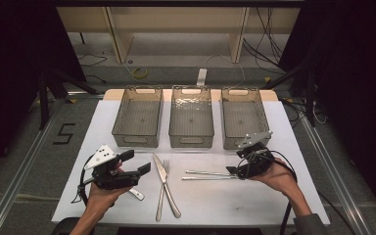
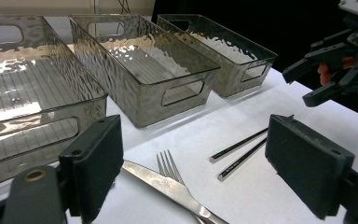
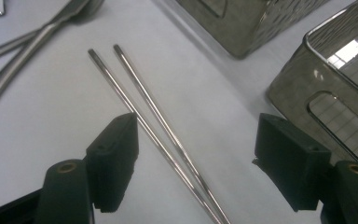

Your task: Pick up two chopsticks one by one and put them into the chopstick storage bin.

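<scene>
A dark workroom with shelving and loose cables behind a desk [image 1: 103, 196] covered by a white sheet. Three clear plastic bins [image 1: 191, 116] stand side by side along the far part of the desk, each with cut-out handles. In front of them lie a knife [image 1: 166, 182] and a fork [image 1: 162, 191], crossed over each other near the middle. To their right, two metal chopsticks [image 1: 208, 175] lie almost parallel, pointing left to right. The right tongs [image 1: 235, 171], held in the person's right hand, sit at the right end of the chopsticks; the jaws are released and spread wide, straddling the chopsticks without touching them. The left tongs [image 1: 138, 163], held in the left hand near the desk's left front, are also released, jaws wide apart, gripping nothing, aimed toward the knife and fork.
</scene>
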`<state>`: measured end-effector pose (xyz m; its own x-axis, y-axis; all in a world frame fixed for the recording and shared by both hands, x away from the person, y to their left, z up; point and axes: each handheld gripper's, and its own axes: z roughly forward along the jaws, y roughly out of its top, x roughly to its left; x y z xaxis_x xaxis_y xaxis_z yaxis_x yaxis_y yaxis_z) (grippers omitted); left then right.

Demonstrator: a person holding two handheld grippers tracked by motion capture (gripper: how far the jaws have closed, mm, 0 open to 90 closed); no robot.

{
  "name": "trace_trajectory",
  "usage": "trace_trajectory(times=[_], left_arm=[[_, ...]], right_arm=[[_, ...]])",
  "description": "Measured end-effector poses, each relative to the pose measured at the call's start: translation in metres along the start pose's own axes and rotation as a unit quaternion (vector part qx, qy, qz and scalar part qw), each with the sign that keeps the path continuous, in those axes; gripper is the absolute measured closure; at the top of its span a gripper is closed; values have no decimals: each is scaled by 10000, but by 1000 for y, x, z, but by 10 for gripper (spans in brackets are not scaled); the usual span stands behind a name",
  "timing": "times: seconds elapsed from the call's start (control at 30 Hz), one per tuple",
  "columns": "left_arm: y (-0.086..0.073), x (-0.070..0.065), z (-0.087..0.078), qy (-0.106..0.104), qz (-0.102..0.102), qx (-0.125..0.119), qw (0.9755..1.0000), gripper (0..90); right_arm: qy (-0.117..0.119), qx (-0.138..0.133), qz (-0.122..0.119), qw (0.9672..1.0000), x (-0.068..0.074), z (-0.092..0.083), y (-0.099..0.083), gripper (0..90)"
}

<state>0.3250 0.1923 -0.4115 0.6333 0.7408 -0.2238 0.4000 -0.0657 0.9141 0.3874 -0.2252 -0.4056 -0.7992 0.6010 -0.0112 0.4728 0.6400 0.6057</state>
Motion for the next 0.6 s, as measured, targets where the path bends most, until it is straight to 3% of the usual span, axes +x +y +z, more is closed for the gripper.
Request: trace_trajectory(times=[0.3,0.6], left_arm=[[0,2,0,26,-40,-26,10000,186],[0,0,0,0,4,-8,10000,186]], right_arm=[[168,613,-209,9978,-4,24,14,391],[288,1209,-431,9913,-1,46,26,460]])
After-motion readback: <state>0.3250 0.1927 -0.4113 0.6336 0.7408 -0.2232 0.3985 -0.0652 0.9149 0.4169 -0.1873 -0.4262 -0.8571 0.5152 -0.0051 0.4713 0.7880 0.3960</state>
